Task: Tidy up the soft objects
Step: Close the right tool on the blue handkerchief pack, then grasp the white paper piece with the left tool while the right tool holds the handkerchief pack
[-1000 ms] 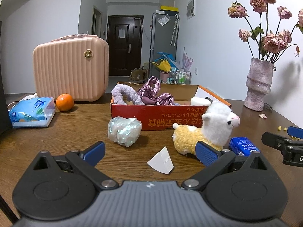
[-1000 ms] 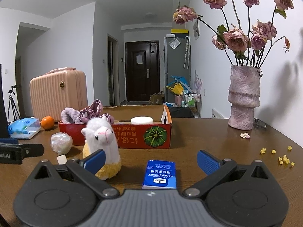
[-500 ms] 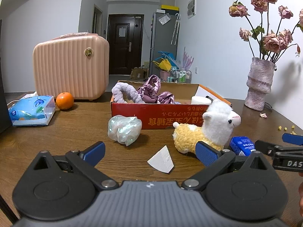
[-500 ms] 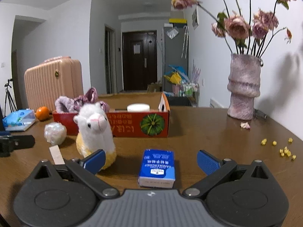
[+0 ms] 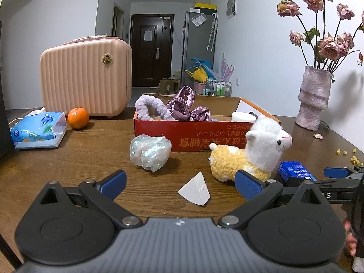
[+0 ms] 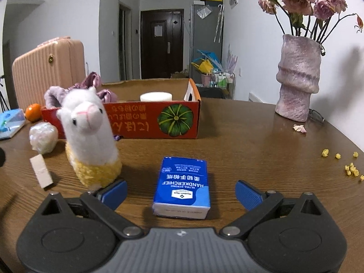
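You can read "HANDKERCHIEF" on the blue tissue pack [image 6: 182, 187], printed upside down to you, with smaller "ULTRA-STRONG" beside it and Chinese characters on the next line; the fine print on its near end is too small to read. Behind the pack, the red cardboard box [image 6: 136, 125] carries a row of yellow Chinese characters, also inverted, left of a green pumpkin picture. The other box face [image 5: 204, 140] shows similar inverted characters.

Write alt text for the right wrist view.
The open right gripper straddles a blue handkerchief pack lying on a wooden table. A plush alpaca stands at left, before a red cardboard box; a vase of dried roses stands at right.
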{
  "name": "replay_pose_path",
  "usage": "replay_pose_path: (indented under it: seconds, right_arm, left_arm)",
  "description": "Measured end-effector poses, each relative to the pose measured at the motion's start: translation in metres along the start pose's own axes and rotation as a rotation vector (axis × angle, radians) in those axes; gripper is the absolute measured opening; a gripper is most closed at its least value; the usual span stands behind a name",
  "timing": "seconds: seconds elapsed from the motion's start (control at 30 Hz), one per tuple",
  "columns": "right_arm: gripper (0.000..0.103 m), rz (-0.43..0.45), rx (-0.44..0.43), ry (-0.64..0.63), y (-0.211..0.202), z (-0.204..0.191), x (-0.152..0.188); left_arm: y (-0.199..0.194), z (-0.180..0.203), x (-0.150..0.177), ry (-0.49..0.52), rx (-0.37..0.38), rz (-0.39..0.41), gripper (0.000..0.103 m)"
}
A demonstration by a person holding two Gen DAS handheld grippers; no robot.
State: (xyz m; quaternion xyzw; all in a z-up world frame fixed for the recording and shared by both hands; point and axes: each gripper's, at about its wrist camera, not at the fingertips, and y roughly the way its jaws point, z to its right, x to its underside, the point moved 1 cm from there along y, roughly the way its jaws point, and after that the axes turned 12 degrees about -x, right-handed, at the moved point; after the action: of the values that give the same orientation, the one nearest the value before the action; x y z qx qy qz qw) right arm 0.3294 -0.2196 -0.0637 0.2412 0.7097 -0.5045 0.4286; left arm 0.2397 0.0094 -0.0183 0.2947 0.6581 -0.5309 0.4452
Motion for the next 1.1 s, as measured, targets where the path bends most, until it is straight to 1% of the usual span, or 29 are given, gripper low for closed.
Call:
replay_pose_path:
  seconds: [0.17,0.23,0.37,0.47,0.53,0.67,0.87,0.97,1.1]
  right_arm:
    - [0.092,-0.037,0.011,0.002,0.015,0.004,-0.003]
    - [0.087,-0.050,0.007,0.011,0.019,0.006,-0.004]
    - [0.081,-0.059,0.002,0.026,0.025,0.008,-0.007]
    - [0.070,-0.067,-0.006,0.034,0.028,0.010,-0.008]
    - [0.059,-0.078,-0.012,0.039,0.031,0.011,-0.008]
    - [0.052,-0.079,-0.019,0.052,0.031,0.013,-0.008]
    - [0.051,-0.071,-0.022,0.059,0.029,0.014,-0.007]
    - [0.051,-0.039,-0.013,0.055,0.023,0.013,-0.008]
    - [0.051,0.024,-0.014,0.053,0.010,0.013,-0.010]
  left_arm:
    - [0.001,0.000,0.000,0.000,0.000,-0.003,0.103]
    - [0.001,0.000,0.000,0.000,-0.001,-0.003,0.103]
    - [0.001,0.000,0.001,0.000,-0.001,-0.005,0.103]
    - [0.002,0.000,0.002,-0.001,-0.002,-0.008,0.103]
    - [0.002,0.000,0.002,0.000,-0.003,-0.007,0.103]
    - [0.002,0.000,0.002,0.000,-0.002,-0.008,0.103]
    - [0.002,0.000,0.002,-0.001,-0.002,-0.007,0.103]
    - [0.003,0.000,0.002,-0.002,-0.001,-0.008,0.103]
    - [0.004,-0.001,0.001,-0.005,0.000,-0.014,0.103]
